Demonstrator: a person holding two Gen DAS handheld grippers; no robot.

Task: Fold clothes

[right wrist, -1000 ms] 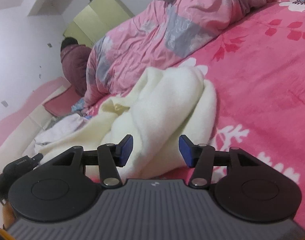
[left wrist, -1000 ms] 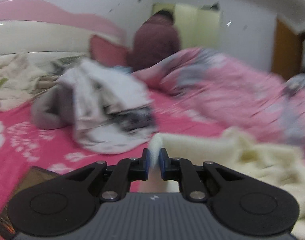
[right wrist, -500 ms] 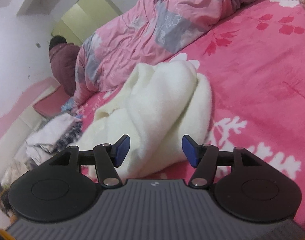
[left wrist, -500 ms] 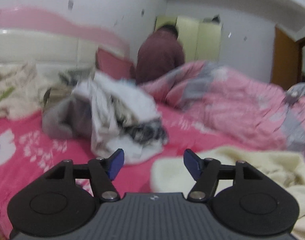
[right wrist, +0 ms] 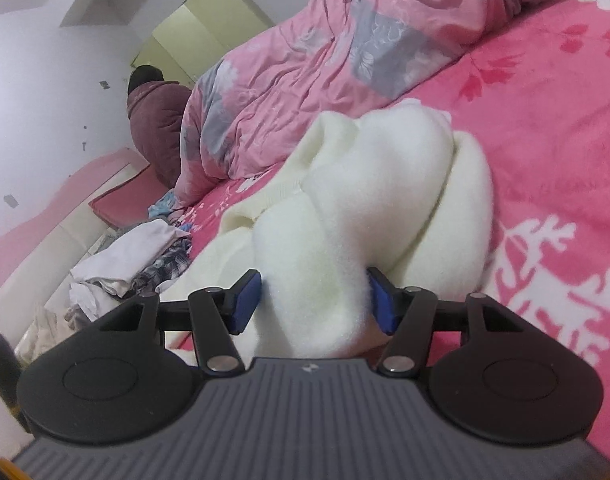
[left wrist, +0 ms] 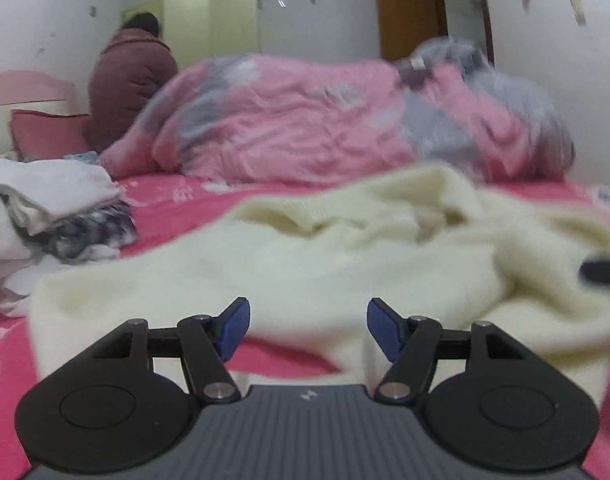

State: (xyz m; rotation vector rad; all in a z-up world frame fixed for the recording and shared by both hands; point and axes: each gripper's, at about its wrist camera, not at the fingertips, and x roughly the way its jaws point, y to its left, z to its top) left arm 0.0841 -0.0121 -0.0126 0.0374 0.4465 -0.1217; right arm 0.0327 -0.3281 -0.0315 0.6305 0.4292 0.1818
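A cream fleece garment (left wrist: 305,256) lies rumpled on the pink bed sheet (left wrist: 173,196). My left gripper (left wrist: 308,328) hovers open just over its near edge, with nothing between the blue pads. In the right wrist view the same cream garment (right wrist: 385,184) is bunched into a thick roll. My right gripper (right wrist: 313,302) stands open with a fold of that roll filling the gap between its fingers, the jaws still wide apart. A dark part of the right gripper (left wrist: 603,272) shows at the right edge of the left wrist view.
A pile of white and plaid clothes (left wrist: 45,208) lies left of the garment. A heaped pink and grey duvet (left wrist: 325,120) runs across the back of the bed. A person in a maroon coat (left wrist: 129,76) sits beyond it, near a pink pillow (left wrist: 45,132). Flowered pink sheet (right wrist: 545,140) stretches to the right.
My left gripper let go of the cream garment's edge, opened wide and swung right. My right gripper moved forward, so a fold of the garment now sits between its open fingers.
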